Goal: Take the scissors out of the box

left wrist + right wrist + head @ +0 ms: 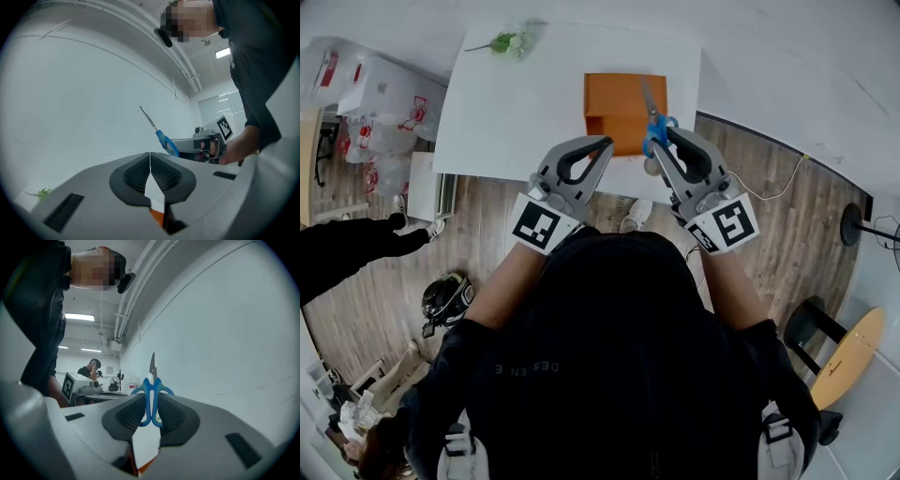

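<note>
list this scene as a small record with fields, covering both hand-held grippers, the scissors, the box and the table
white table: holds the orange box; green sprig at its far left corner
scissors: blue handles, held in the air, blades pointing away from the gripper that holds them
right hand-held gripper: shut on the scissors' handles
left hand-held gripper: jaws together, nothing between them
task state: scissors appear lifted clear of the orange box

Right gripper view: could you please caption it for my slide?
Right tongs grip blue scissors by the handles, blades pointing up.
</note>
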`<state>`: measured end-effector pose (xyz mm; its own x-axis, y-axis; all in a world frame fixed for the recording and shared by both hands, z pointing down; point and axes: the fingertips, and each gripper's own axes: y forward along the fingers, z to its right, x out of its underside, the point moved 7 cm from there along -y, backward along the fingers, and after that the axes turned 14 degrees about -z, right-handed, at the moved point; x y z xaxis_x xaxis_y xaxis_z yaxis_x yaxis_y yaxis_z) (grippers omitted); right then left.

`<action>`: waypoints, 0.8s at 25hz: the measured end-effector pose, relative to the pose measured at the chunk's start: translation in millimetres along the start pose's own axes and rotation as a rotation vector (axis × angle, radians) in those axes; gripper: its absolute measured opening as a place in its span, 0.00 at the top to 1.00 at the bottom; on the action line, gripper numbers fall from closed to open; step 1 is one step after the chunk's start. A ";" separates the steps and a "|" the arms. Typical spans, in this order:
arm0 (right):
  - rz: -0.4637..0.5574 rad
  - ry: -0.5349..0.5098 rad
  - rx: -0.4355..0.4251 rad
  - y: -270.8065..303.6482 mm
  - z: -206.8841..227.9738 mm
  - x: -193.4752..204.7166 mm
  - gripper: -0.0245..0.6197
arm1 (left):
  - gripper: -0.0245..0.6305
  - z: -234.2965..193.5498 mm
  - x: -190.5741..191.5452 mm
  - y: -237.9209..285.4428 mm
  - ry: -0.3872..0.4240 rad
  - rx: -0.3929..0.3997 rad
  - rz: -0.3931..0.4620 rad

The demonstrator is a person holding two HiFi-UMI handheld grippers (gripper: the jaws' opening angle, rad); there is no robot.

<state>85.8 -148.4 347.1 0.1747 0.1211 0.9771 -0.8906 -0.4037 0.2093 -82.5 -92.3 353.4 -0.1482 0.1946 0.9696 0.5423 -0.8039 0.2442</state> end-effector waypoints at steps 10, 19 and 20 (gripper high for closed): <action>-0.030 0.000 0.019 4.3 2.5 7.4 0.82 | 0.93 -1.9 1.8 3.1 -0.006 0.012 -0.007; -0.040 -0.001 0.013 4.5 3.9 9.4 0.82 | 0.93 -2.1 1.4 5.2 -0.005 0.016 -0.006; -0.041 -0.001 0.014 4.5 4.2 9.5 0.82 | 0.93 -2.1 1.1 5.2 -0.003 0.017 -0.005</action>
<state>85.2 -152.9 357.5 0.2115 0.1374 0.9677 -0.8767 -0.4111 0.2500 -81.6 -97.5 355.7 -0.1486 0.2005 0.9684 0.5552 -0.7934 0.2495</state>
